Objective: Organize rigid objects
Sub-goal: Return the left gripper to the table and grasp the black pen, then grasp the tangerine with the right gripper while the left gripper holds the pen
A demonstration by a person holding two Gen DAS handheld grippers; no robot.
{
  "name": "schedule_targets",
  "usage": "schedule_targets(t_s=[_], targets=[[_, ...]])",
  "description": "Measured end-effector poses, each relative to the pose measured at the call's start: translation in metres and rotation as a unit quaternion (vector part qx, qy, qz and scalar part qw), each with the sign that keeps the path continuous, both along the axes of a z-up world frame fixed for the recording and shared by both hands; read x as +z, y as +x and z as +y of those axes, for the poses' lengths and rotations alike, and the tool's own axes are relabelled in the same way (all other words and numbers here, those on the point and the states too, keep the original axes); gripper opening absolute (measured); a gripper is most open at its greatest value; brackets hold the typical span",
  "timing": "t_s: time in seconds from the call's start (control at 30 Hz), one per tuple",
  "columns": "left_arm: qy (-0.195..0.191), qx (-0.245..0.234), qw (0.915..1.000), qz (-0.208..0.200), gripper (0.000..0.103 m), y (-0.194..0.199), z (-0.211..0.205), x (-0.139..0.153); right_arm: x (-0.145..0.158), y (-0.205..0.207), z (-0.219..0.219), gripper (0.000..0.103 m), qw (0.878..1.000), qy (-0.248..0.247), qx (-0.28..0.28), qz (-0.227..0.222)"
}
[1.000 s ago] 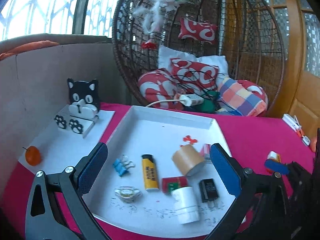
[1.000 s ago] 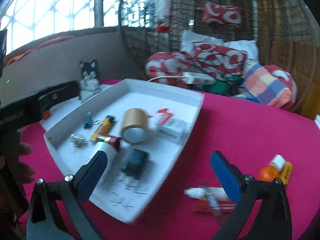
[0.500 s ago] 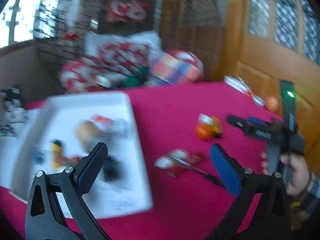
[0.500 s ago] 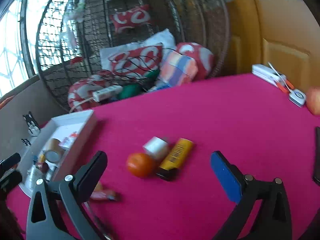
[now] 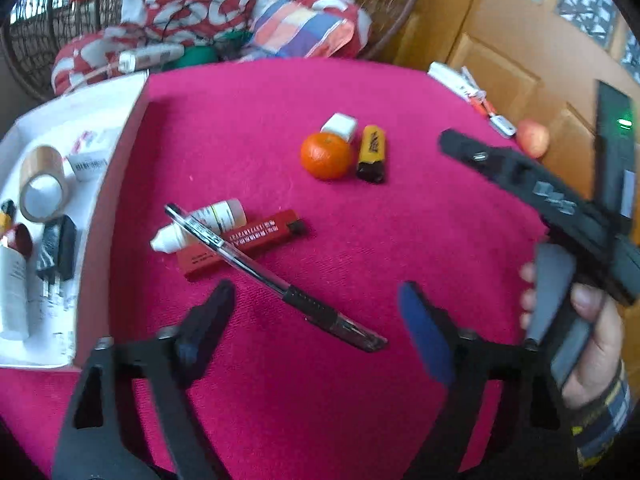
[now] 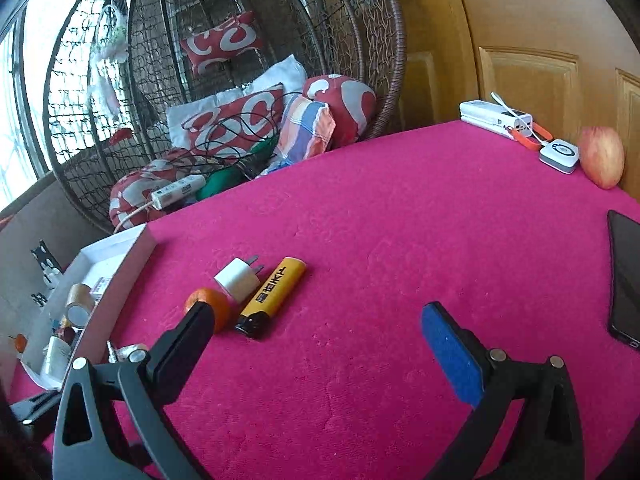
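A clear black-grip pen [image 5: 260,264] lies slanted on the pink cloth, across a red box [image 5: 244,240] and a small white bottle [image 5: 200,224]. My left gripper [image 5: 316,312] hovers over the pen's grip end, its jaws closing with the pen between them, pads not touching it. Farther back sit an orange [image 5: 326,156], a yellow lighter [image 5: 372,152] and a white charger plug [image 5: 340,126]. My right gripper [image 6: 318,324] stands open just short of the lighter [image 6: 276,292], with nothing between its fingers. The white tray [image 5: 120,148] holds several items at left.
A hand holds the right gripper body [image 5: 540,196] at the right edge. An apple [image 6: 602,156], a power bank [image 6: 496,118] and a dark phone [image 6: 626,280] lie along the table's right side. A wicker hanging chair [image 6: 360,40] with cushions stands behind.
Both views swung right from the tray to the pink cloth. The left gripper came down over the pen and its jaws narrowed. The right gripper settled near the lighter and orange.
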State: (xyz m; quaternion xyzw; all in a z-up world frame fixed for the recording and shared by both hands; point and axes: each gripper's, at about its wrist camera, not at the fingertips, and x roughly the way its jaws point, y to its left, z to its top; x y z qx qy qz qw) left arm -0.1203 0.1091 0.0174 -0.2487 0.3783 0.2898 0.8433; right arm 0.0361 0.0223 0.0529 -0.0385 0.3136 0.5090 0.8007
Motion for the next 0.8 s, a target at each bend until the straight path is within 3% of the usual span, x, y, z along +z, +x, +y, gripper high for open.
schedule_targets(t_s=[0.07,0.13,0.17,0.2,0.27,0.3,0.4,0.57,0.63,0.67,0.8], targets=[[0.001,0.006,0.9999,0.012,0.075,0.006,0.004,-0.008,0.0,0.001,-0.001,0.103,1.0,0.004,0.003,0.003],[0.029,0.007,0.9992,0.027,0.075,0.012,0.003,-0.009,0.0,0.005,-0.003,0.103,1.0,0.004,0.005,0.007],[0.036,0.005,0.9989,0.029,0.07,0.013,0.004,-0.01,0.0,0.006,-0.004,0.103,1.0,0.003,0.007,0.008],[0.048,-0.002,0.9982,0.035,0.055,0.015,0.003,-0.01,0.0,0.007,-0.005,0.103,1.0,0.003,0.008,0.009],[0.06,-0.011,0.9974,0.039,0.043,0.013,0.001,-0.009,0.001,0.011,-0.009,0.103,1.0,0.005,0.006,0.013],[0.059,-0.017,0.9975,0.034,0.032,0.01,0.003,-0.009,0.001,0.013,-0.011,0.103,1.0,0.007,0.003,0.019],[0.041,-0.018,0.9988,0.022,0.013,-0.004,0.009,-0.01,0.003,0.014,-0.006,0.103,0.999,0.003,0.016,0.036],[0.046,-0.018,0.9986,0.018,0.012,-0.019,0.008,-0.007,0.006,0.001,0.021,0.101,0.998,-0.04,0.051,-0.003],[0.05,-0.022,0.9984,0.018,0.012,-0.022,0.005,-0.007,0.002,-0.001,0.036,0.087,0.996,-0.07,0.056,-0.01],[0.048,-0.023,0.9984,0.016,0.012,-0.023,0.004,-0.007,0.002,-0.001,0.041,0.075,0.995,-0.075,0.061,-0.005],[0.046,-0.027,0.9985,0.007,0.012,-0.026,0.003,-0.006,0.006,-0.02,0.054,0.069,0.992,-0.073,0.1,-0.014]])
